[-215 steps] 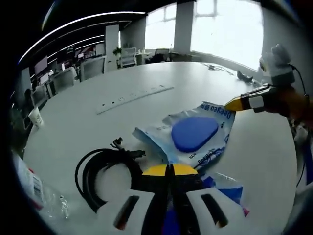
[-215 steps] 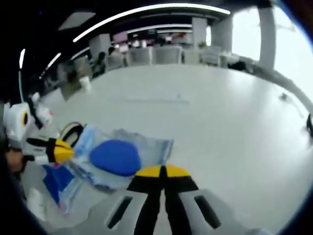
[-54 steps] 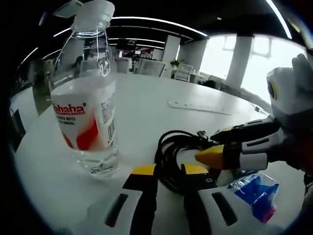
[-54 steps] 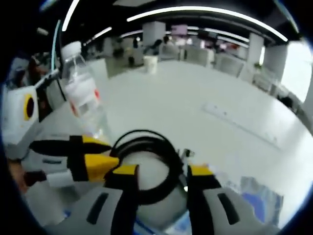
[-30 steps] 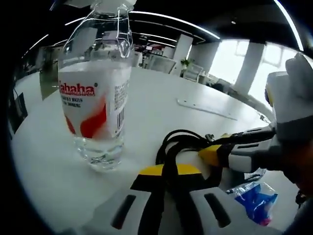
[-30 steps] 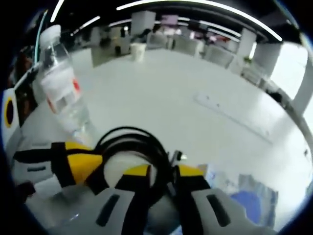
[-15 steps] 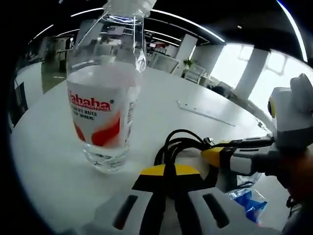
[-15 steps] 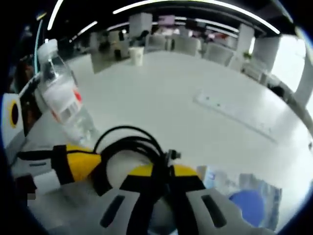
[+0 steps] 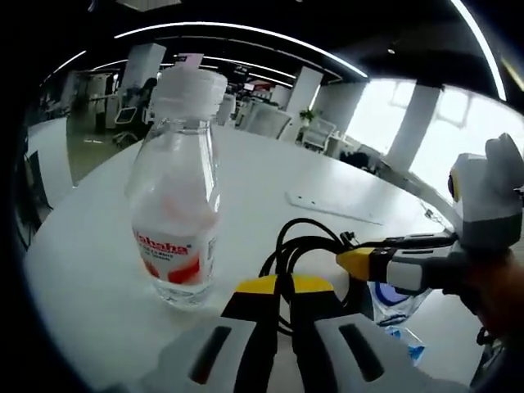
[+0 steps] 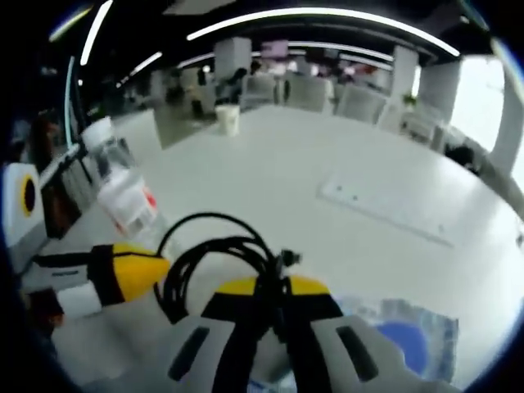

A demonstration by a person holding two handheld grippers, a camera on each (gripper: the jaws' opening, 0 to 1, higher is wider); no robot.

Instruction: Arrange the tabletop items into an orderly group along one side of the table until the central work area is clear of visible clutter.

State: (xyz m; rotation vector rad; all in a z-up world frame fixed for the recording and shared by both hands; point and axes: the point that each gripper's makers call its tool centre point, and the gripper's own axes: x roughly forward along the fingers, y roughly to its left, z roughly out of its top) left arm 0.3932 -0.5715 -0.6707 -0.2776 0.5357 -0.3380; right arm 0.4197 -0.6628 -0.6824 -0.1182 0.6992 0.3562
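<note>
Pinching black cable coil (image 9: 307, 246) w/ both: left gripper (image 9: 278, 286) & right gripper (image 10: 272, 288) are clenching its floppy, light loops; better gripping bundled strands just ahead.

- The near part of the black cable coil (image 9: 307, 246) is hidden behind the left gripper (image 9: 282, 285).
- The plastic packet (image 10: 409, 332) is partly covered by the right gripper (image 10: 270, 286).
- The far chairs are blurred.

Window (image 9: 413, 123) glare strong; edges warped; right view perhaps motion-blurred.
</note>
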